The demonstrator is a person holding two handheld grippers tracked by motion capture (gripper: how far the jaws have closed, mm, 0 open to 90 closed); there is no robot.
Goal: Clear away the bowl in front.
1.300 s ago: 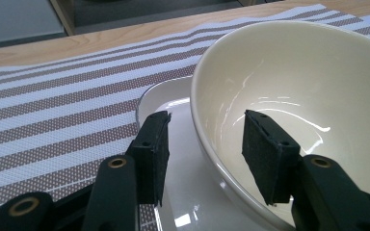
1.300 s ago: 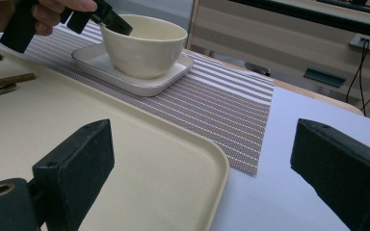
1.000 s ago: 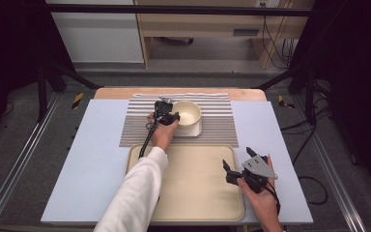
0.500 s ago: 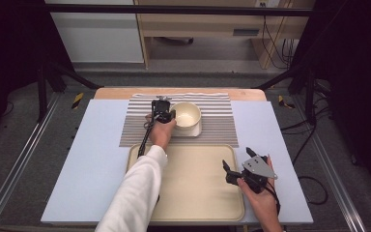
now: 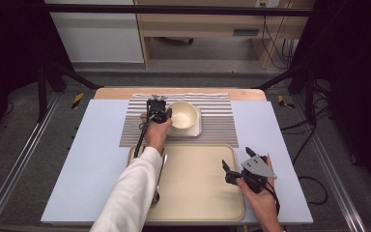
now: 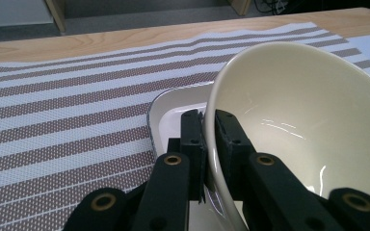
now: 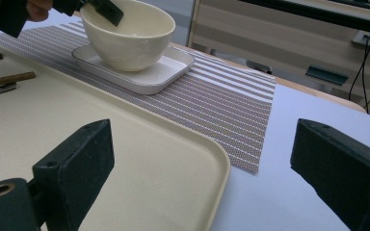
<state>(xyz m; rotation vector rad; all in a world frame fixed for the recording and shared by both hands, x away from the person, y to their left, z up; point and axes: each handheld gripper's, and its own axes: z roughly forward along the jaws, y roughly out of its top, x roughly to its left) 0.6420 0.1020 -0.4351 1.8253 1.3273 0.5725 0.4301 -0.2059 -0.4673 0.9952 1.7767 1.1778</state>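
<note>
Two grippers work here: the left gripper [image 5: 168,114], jaws just closed, pinches the rim of the bowl [image 5: 183,114], seemingly tilted on its plate [image 5: 197,129], while the right gripper [image 5: 235,162] hangs agape above the tray [image 5: 198,188].

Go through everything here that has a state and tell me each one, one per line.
left gripper: shut on the bowl's rim, fingers just closed.
right gripper: open, holding nothing, over the tray.
bowl: upright, on the small plate.
small plate: flat on the striped mat.
tray: flat, cutlery lying at its left edge.
</note>
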